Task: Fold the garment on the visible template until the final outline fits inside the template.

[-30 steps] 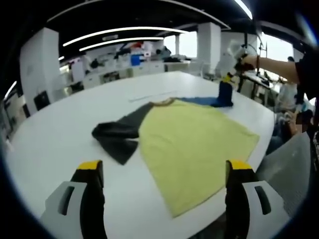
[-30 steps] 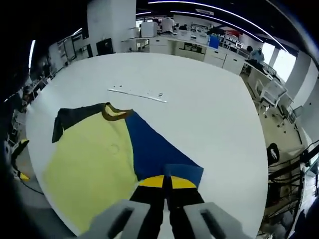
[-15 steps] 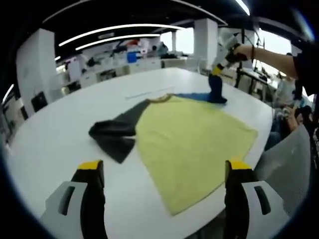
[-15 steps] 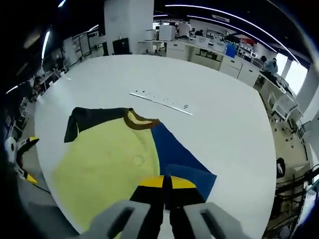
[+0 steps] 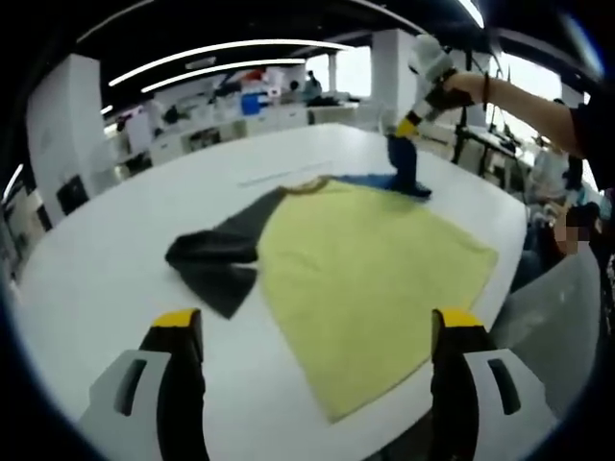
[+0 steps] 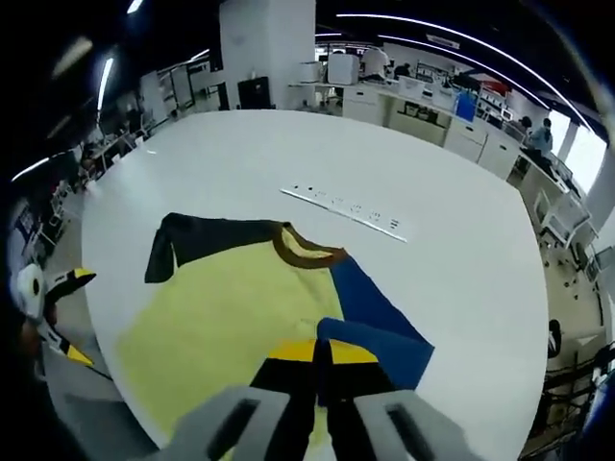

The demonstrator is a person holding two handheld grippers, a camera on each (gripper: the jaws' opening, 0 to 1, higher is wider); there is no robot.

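My garment lies flat on the white tabletop, long axis running near to far, collar at the far end, hem near. Black sleeve spreads left. Right tongs are closed on the blue sleeve, lifting it at the far right. Left tongs are wide open, holding nothing, near the hem. A thin strip lies beyond the collar; I can't make out its marks.
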